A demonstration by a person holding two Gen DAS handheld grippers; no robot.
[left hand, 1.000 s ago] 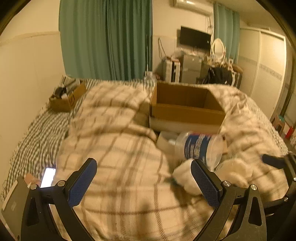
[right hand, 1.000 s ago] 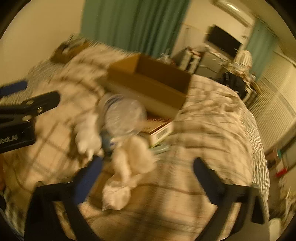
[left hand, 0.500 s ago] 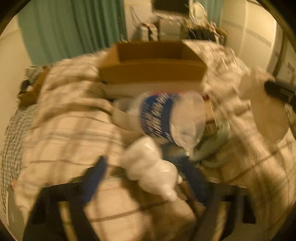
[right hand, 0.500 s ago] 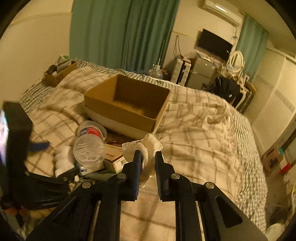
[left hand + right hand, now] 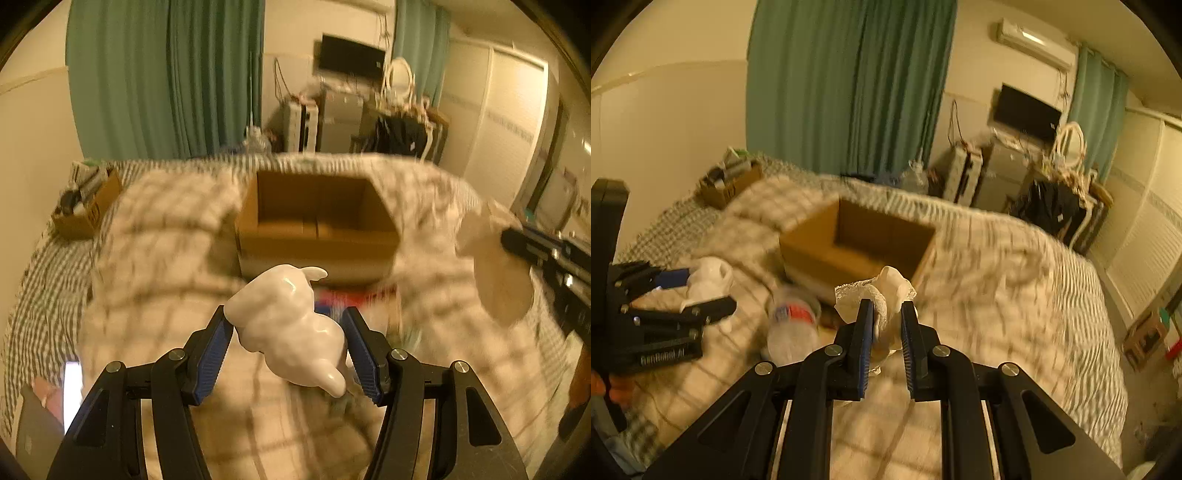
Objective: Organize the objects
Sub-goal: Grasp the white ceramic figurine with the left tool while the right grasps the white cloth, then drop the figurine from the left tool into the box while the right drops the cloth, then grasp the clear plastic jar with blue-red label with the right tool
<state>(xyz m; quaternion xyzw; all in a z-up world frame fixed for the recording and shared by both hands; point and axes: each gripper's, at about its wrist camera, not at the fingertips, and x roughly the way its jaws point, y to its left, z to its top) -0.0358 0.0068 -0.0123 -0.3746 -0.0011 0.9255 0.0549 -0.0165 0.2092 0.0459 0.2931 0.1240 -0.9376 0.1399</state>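
The white glossy figurine [image 5: 291, 328] is now off the bedding, clamped between the left gripper [image 5: 290, 349] and held in the air at 6 o'clock in the left wrist view; a second ago it lay on the plaid blanket [image 5: 159, 288] beside the plastic bottle [image 5: 792, 325]. The crumpled white cloth [image 5: 882, 295] has also been lifted, pinched tight in the right gripper [image 5: 884, 343]. Both now sit short of the open cardboard box [image 5: 317, 221], which lies at 12 o'clock from each tool and looks empty. The bottle remains on the bed at 9 o'clock of the cloth. Two items seem ready to drop in.
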